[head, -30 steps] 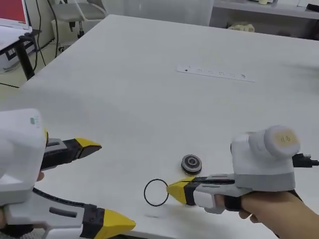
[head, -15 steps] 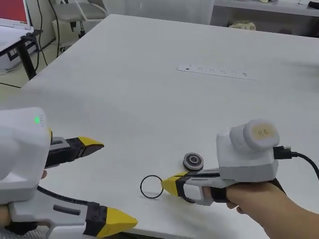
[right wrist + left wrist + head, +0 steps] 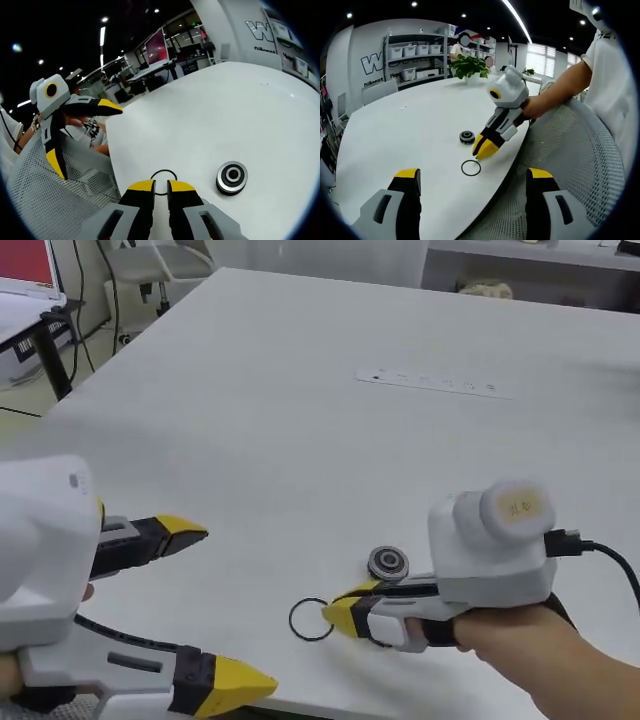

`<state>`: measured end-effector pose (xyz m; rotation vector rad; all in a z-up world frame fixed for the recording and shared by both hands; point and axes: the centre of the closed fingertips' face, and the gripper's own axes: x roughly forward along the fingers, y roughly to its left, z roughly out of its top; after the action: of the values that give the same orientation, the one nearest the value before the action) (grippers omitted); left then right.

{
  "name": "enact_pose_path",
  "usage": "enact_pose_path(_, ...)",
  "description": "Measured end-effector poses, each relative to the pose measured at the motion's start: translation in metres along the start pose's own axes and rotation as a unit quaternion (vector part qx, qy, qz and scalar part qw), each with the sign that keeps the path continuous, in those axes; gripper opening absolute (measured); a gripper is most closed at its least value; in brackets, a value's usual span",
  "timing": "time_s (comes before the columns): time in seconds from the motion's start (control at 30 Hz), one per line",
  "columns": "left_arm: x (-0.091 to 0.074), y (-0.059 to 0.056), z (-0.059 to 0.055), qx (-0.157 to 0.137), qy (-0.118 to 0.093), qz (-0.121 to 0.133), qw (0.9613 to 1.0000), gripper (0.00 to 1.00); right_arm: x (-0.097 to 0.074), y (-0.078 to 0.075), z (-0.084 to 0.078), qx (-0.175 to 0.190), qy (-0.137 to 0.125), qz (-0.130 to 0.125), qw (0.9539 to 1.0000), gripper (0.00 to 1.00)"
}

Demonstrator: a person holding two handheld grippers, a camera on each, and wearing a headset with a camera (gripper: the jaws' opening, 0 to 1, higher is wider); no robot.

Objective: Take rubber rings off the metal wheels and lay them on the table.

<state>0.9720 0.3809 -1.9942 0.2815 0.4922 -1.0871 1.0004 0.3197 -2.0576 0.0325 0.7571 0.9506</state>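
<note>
- L gripper [image 3: 205, 608]: jaws are standing wide apart, holding nothing; body is getting cut off at the edge.
- rubber ring [image 3: 310, 620]: thin, black, lying flat on table [image 3: 300, 440]; near edge is hiding behind R gripper [image 3: 338, 613] tips, jaws almost together; pinching or not, cannot tell.
- metal wheel [image 3: 387, 564]: resting just beside.

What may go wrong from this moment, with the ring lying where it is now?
1. The rubber ring lies close to the near edge of the table. The right hand-held gripper has its nearly closed jaws at the ring's rim, so a small nudge might push it off.
2. The metal wheel sits right beside that gripper, so a sideways move may knock it away.
</note>
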Motion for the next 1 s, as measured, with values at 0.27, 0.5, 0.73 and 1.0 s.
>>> enact_pose_path(0.27, 0.0, -0.001, 0.0, 0.001, 0.001, -0.003, 1.0, 0.85, -0.015, -0.002, 0.019, -0.003, -0.034, 0.001, 0.9994, 0.09)
enact_pose_path(0.5, 0.001, -0.002, -0.001, 0.002, 0.003, -0.006, 1.0, 0.85, -0.031, 0.002, 0.037, 0.011, -0.07, 0.028, 0.9971, 0.17)
enact_pose_path(0.73, 0.001, -0.004, 0.0, 0.003, 0.001, -0.011, 0.9999, 0.85, -0.057, -0.005, 0.062, 0.028, -0.12, 0.021, 0.9921, 0.23)
enact_pose_path(1.0, 0.001, -0.006, 0.0, 0.009, 0.001, -0.018, 0.9998, 0.85, -0.084, -0.016, 0.069, -0.012, -0.13, 0.001, 0.9914, 0.32)
